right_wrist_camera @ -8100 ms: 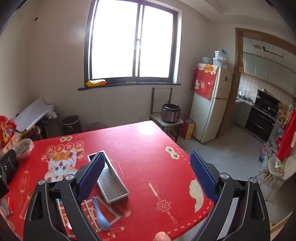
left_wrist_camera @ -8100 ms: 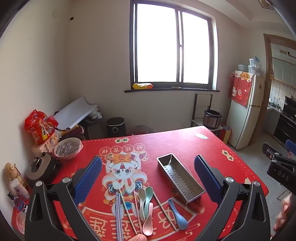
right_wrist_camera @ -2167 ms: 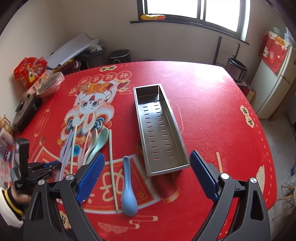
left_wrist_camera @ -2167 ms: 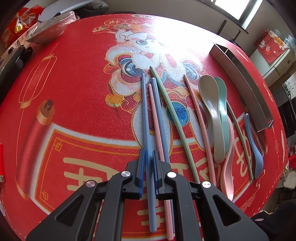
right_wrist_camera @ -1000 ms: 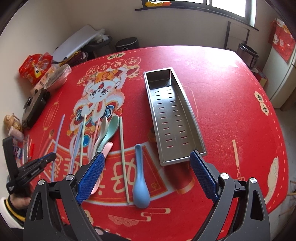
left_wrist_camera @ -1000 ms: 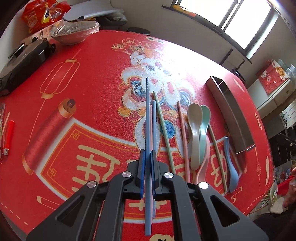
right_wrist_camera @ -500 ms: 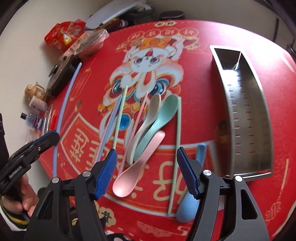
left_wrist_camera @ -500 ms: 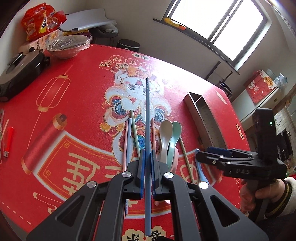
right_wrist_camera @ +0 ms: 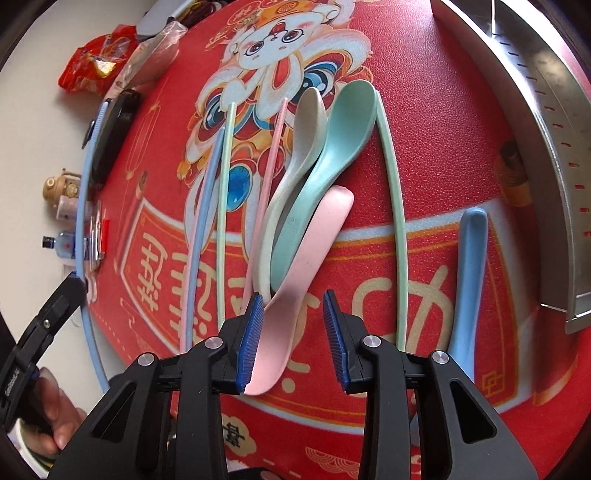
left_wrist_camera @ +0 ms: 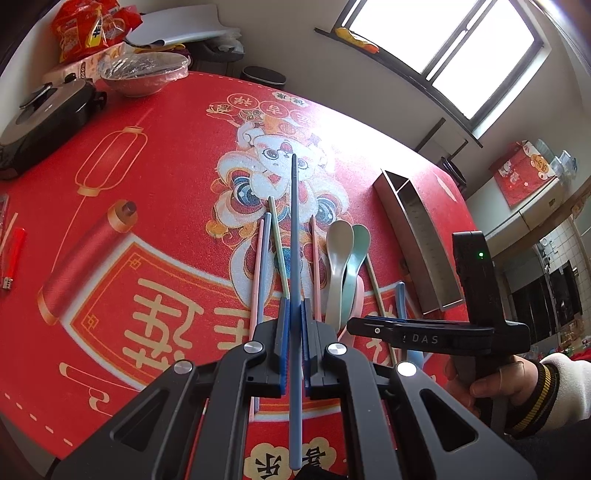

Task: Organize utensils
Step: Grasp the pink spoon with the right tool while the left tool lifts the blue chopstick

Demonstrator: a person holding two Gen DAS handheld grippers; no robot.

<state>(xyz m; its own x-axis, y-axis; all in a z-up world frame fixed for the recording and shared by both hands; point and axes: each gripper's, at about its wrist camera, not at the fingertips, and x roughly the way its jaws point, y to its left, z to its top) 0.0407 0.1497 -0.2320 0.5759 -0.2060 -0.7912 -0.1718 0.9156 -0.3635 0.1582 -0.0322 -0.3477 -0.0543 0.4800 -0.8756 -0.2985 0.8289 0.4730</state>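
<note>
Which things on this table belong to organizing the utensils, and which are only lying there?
Belong:
- blue chopstick in left gripper
- pink spoon between closing right gripper
- green spoon
- blue spoon
- metal tray

Lying about:
- snack bag
- covered bowl
- red lighter

Bright window (left_wrist_camera: 443,55) in pale wall (left_wrist_camera: 295,48), red-clothed table (left_wrist_camera: 166,177), fridge (left_wrist_camera: 528,177) at right
</note>
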